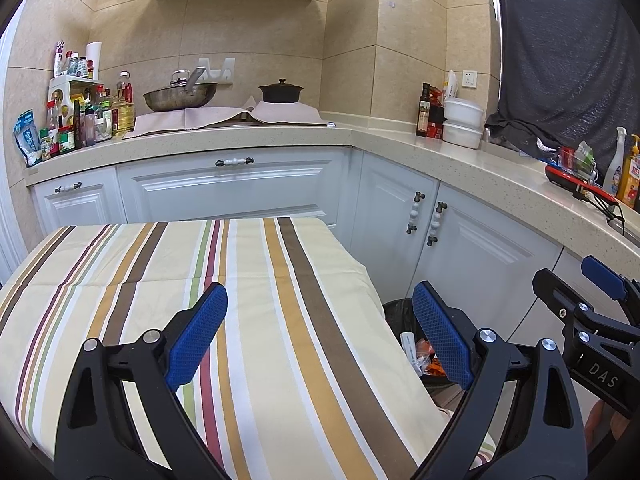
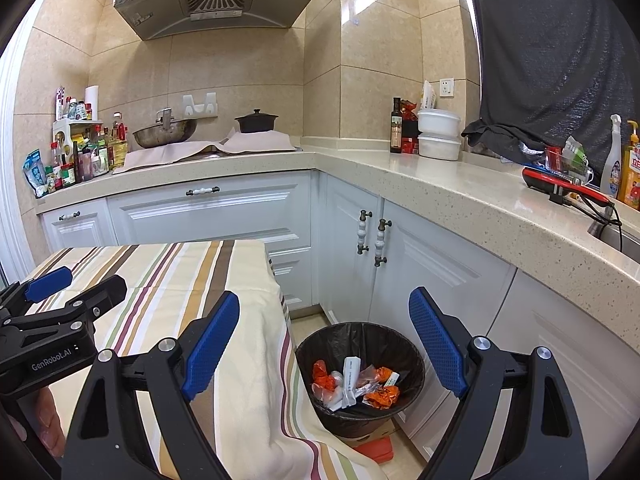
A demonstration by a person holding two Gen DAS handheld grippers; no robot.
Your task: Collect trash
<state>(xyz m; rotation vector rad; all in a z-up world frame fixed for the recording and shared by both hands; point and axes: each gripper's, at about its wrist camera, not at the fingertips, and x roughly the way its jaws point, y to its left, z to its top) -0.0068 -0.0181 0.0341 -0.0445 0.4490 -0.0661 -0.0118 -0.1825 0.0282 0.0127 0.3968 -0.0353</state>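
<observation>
A black-lined trash bin (image 2: 408,356) stands on the floor beside the striped table (image 2: 176,276); orange and white wrappers (image 2: 352,384) lie inside it. In the left wrist view the bin (image 1: 396,312) peeks past the table's right edge. My right gripper (image 2: 324,344) hovers open over the table corner and bin, nothing between its blue pads. My left gripper (image 1: 320,332) is open above the striped tablecloth (image 1: 240,280), also holding nothing. Each gripper shows in the other's view, the right gripper (image 1: 592,300) at the right edge and the left gripper (image 2: 60,292) at the left edge.
White cabinets (image 2: 424,280) and an L-shaped stone counter (image 2: 460,196) surround the bin. On the counter stand a wok (image 2: 164,132), a black pot (image 2: 256,120), several bottles (image 2: 80,152), white tubs (image 2: 438,136) and a red tool (image 2: 560,188). A cardboard box (image 2: 372,444) lies under the bin.
</observation>
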